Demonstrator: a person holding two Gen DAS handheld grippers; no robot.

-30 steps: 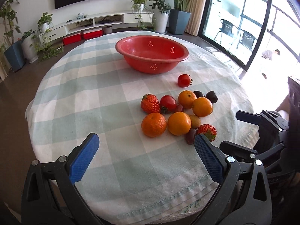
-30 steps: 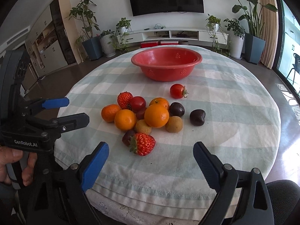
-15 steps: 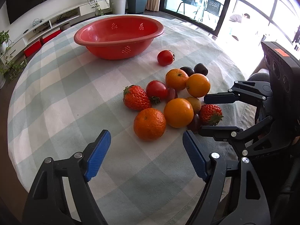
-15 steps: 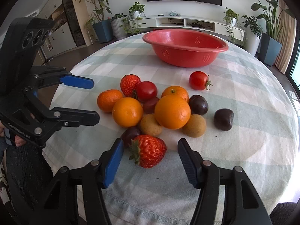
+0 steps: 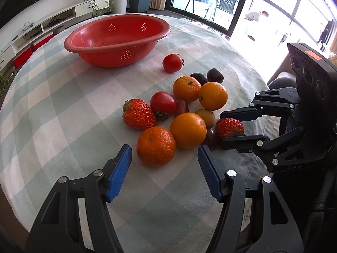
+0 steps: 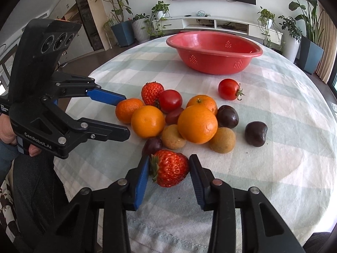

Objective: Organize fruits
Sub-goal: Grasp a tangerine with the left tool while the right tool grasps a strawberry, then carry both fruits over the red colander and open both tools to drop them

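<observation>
Right tongs (image 6: 168, 169) nearly closed around near strawberry (image 6: 169, 167) at the surface's (image 6: 273, 168) edge: soft, bruisable; grip the flanks lightly. Left tongs (image 5: 164, 160) gape empty before a firm mandarin (image 5: 155, 145).

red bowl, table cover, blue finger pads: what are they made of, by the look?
Bowl: looks like moulded plastic, semi-gloss; thin rolled rim, punched drain-hole clusters in the wall.
Table cover: woven cloth, matte, pale green check; it wrinkles and has a stitched hem at the edge.
Finger pads: probably rubber or soft plastic, matte blue with fine ribbing, on black rigid arms. Cannot confirm softness.
</observation>
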